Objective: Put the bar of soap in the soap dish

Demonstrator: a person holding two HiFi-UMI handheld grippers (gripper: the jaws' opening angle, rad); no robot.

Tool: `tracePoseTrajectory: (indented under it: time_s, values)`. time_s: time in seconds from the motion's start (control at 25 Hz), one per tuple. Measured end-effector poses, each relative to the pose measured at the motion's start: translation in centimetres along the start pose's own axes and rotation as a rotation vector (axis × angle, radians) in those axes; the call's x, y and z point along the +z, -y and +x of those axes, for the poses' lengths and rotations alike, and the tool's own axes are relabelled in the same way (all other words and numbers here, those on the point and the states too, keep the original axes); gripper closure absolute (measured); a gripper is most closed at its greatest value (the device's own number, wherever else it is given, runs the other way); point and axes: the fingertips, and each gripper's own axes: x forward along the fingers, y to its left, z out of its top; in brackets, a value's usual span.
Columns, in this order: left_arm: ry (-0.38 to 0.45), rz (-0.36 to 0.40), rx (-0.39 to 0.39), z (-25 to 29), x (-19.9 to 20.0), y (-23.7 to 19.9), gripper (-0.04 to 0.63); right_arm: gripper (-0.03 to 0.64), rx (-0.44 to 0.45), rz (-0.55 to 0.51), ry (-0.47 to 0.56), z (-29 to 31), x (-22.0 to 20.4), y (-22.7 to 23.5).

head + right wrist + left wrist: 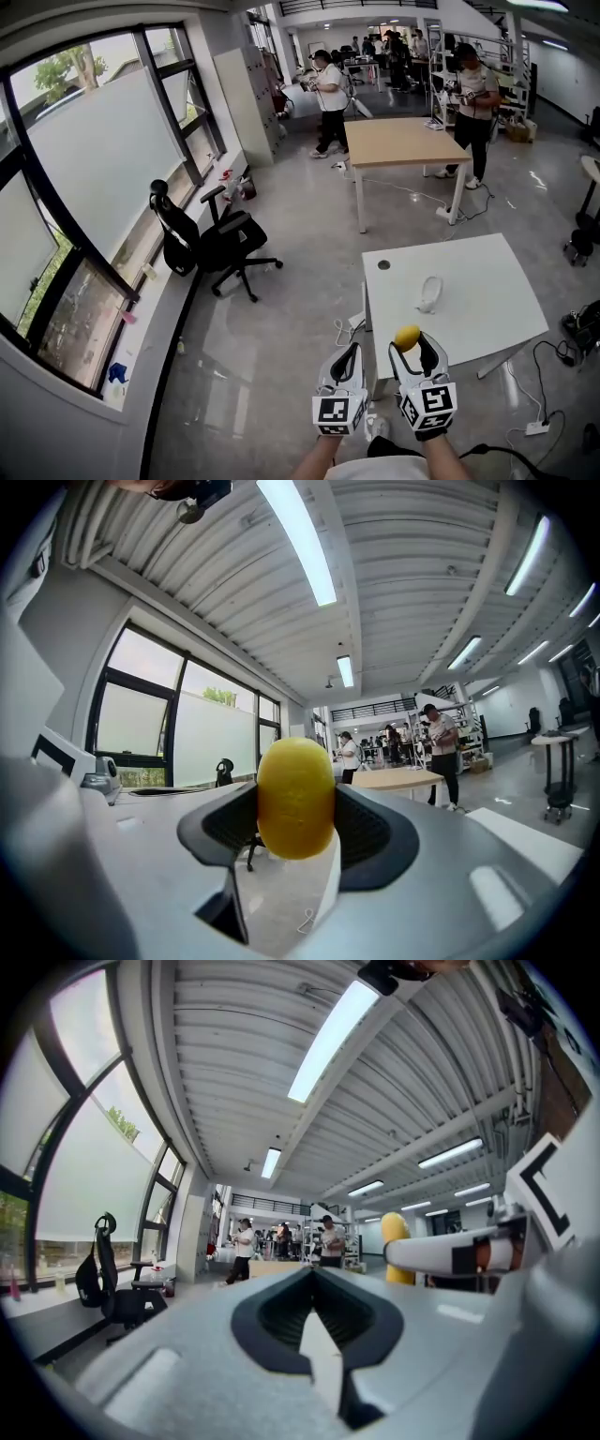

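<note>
A yellow oval bar of soap [407, 337] [295, 799] is clamped between the jaws of my right gripper [411, 345] [296, 808], held in the air over the near edge of a white table [487, 281]. The soap dish [430, 292], pale and small, lies on that table just beyond the soap. My left gripper [352, 352] [314, 1277] hangs beside the right one, off the table's left edge, jaws together with nothing in them. In the left gripper view the soap [396, 1246] shows at the right, behind the right gripper's finger.
A black office chair [211, 244] stands by the windows at left. Farther off is a wooden table [412, 141] with two people [330, 94] [475, 103] standing near it. Cables and a power strip [539, 427] lie on the floor at right.
</note>
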Motion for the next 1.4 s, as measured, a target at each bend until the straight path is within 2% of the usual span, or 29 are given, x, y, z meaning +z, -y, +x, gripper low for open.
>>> tracePoseTrajectory:
  time_s: [0.2, 0.4, 0.88, 1.12, 1.4]
  values:
    - [-0.009, 0.001, 0.027, 3.0, -0.7, -1.6, 0.591, 0.356, 0.065, 0.006, -0.003, 3.9, -0.3, 0.0]
    - [-0.041, -0.012, 0.055, 5.1, -1.8, -3.5, 0.592, 0.356, 0.093, 0.012, -0.03, 6.6, -1.4, 0.2]
    - [-0.035, -0.002, 0.024, 11.3, -1.3, -3.7, 0.592, 0.356, 0.056, 0.024, -0.008, 10.6, -0.2, 4.5]
    - [-0.03, 0.011, -0.034, 14.9, -1.6, -2.2, 0.592, 0.356, 0.005, 0.043, 0.012, 12.1, -0.1, 7.8]
    - [-0.109, 0.029, -0.056, 16.6, -4.0, -2.5, 0.592, 0.356, -0.095, 0.093, 0.011, 12.2, -0.8, 12.0]
